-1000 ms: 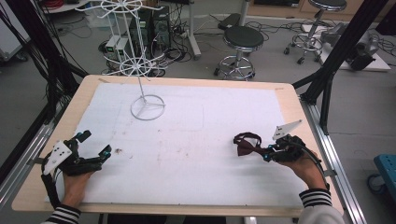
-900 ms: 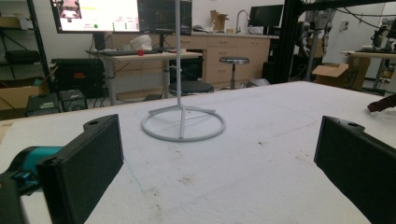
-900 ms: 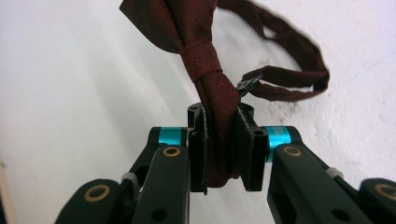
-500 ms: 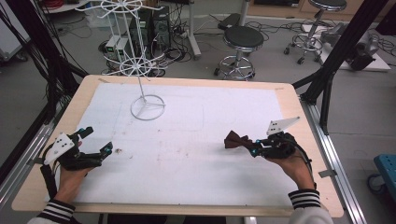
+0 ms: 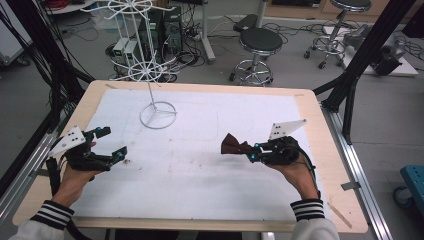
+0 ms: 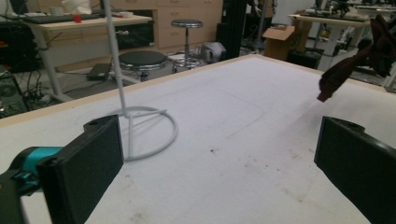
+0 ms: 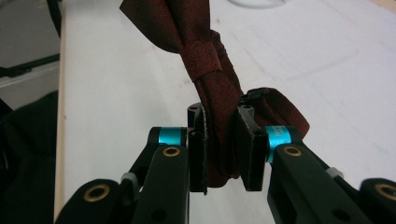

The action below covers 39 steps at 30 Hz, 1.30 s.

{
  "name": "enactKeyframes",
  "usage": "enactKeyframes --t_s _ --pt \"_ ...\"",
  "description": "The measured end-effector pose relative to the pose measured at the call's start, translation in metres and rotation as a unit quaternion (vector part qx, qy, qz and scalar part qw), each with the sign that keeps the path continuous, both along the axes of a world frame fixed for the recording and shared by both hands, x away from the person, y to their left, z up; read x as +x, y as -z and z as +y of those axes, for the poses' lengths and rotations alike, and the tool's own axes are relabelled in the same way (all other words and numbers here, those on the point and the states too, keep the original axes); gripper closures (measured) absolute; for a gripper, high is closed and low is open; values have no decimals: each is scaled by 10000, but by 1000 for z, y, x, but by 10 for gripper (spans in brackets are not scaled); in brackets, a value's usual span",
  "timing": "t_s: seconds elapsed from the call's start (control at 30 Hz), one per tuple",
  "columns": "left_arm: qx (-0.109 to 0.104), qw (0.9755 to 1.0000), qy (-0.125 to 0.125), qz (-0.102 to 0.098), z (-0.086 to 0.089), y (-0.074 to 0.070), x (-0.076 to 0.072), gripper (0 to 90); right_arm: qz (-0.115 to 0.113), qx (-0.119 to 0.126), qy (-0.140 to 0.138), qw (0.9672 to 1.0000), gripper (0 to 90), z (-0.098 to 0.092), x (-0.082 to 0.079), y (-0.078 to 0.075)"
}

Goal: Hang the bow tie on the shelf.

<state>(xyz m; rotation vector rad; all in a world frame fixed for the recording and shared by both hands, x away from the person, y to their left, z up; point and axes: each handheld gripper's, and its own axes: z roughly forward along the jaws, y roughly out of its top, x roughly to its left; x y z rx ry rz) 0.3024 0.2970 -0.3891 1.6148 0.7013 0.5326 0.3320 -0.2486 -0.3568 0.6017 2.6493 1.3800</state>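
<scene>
Two claws low over the counter (image 5: 200,170), both on the near side of the white wire stand (image 5: 150,95). Right claw (image 5: 252,152) well to the right of the stand's ring base and nearer the person, clamped almost shut on one wing of a dark red bow tie (image 5: 234,145), with the knot and the other wing hanging free on the stand side, seemingly clear of the counter. Left claw (image 5: 113,141) to the near left of the stand, spread wide, holding nothing. Likeliest trouble: slipping. Pinched by one soft folded wing only, off to the side of the knot, and so liable to slide out or swivel under a quick swing toward the stand. Next: snagging. Thin wire spokes up on the stand, easy to catch with loose cloth or to knock with a claw tip; slender pole on a small ring base, hence probably quick to tip or skate if bumped. Also possible: a fumbled handover, with the open left claw closing on air or on the other claw rather than on cloth. Best kept slow and level, with a grip nearer the knot.
</scene>
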Motion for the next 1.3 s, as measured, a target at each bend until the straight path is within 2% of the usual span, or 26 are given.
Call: enactKeyframes --t_s 0.1,0.13,0.17,0.3,0.6,0.7,0.8,0.87,0.93,0.97,1.0,1.07,1.1,1.13,1.3 --pt "93 9996 266 12 -11 -13 4 17 -71 104 -113 9999 771 13 2 -3" --pt "93 9996 266 12 -11 -13 4 17 -71 104 -113 9999 771 13 2 -3" --pt "148 9991 402 16 -16 -18 6 17 -83 130 -141 9998 770 18 3 -4" --pt "291 9974 662 -10 -29 -29 9 17 -138 177 -366 9991 770 42 6 -10" --pt "440 9936 1037 50 -47 -41 16 17 -251 290 -526 9979 771 62 8 -14" --pt "568 9910 1202 153 -55 -44 20 17 -265 356 -589 9973 771 70 8 -15" --pt "581 9898 1293 159 -65 -49 23 17 -250 339 -602 9973 771 75 8 -15" --pt "649 9878 1408 166 -75 -54 25 18 -260 318 -645 9971 771 81 9 -16" --pt "661 9872 1439 179 -78 -55 25 17 -270 345 -661 9968 771 85 10 -17" --pt "666 9855 1548 172 -85 -59 27 17 -315 350 -689 9965 771 87 11 -18" --pt "666 9855 1548 172 -85 -59 27 17 -304 346 -694 9965 771 89 11 -19" --pt "719 9840 1623 162 -91 -62 27 17 -341 326 -710 9964 770 93 12 -21" --pt "728 9821 1727 162 -96 -65 28 17 -355 333 -716 9962 770 95 12 -22" --pt "728 9821 1727 162 -96 -65 28 17 -373 329 -716 9962 771 96 12 -23" --pt "731 9775 1971 161 -109 -72 28 17 -406 297 -702 9963 770 101 14 -27"
